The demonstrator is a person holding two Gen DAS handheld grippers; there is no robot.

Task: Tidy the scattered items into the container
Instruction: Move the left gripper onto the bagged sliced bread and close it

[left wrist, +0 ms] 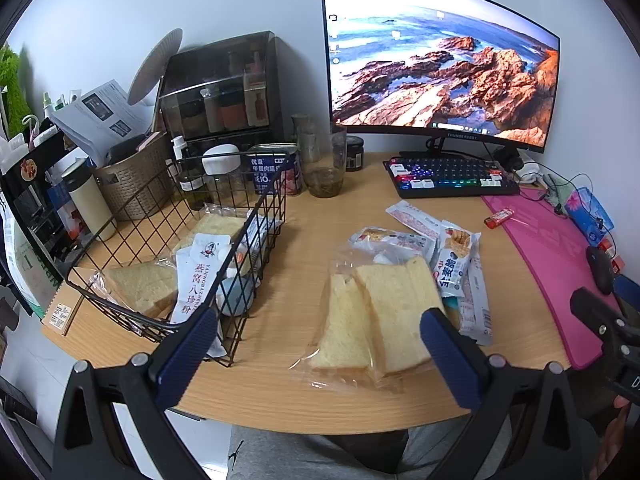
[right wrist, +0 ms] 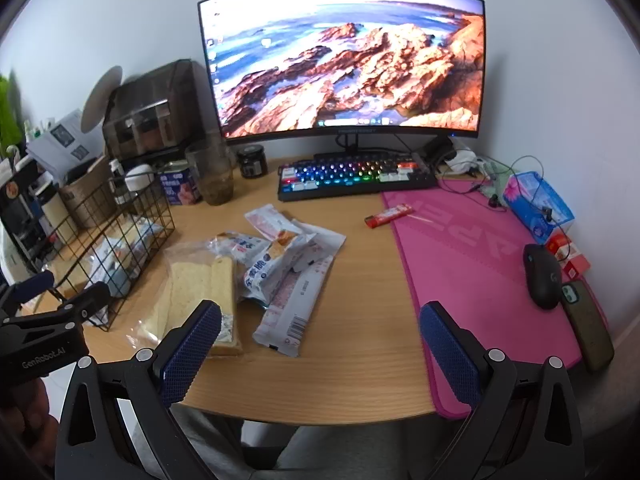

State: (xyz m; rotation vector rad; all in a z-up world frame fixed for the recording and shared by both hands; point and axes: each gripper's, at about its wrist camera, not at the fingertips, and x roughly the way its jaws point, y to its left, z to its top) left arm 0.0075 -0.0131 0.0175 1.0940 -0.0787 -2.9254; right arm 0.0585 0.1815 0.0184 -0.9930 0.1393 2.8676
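Left claw [left wrist: 316, 354] is held spread, empty, above the bagged bread slices [left wrist: 376, 316] on the surface [left wrist: 280, 392]. Right claw [right wrist: 320, 354] is likewise spread. Wire basket [left wrist: 256, 240] is loaded with bagged bread [left wrist: 144, 286] and a white sachet [left wrist: 200, 276]. Snack packets [right wrist: 288, 272] are piled beside the bread.

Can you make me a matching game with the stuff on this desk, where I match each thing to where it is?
Things:
1. clear bag of sliced white bread
2. white sachet with red Chinese writing
3. red lighter
4. black computer mouse

Places:
A. inside the black wire basket
B. far back on the pink desk mat
C. on the bare wooden desk, between the left gripper's fingers in its view
D. straddling the pink mat's left edge

Pairs: 1-C, 2-A, 3-D, 4-B
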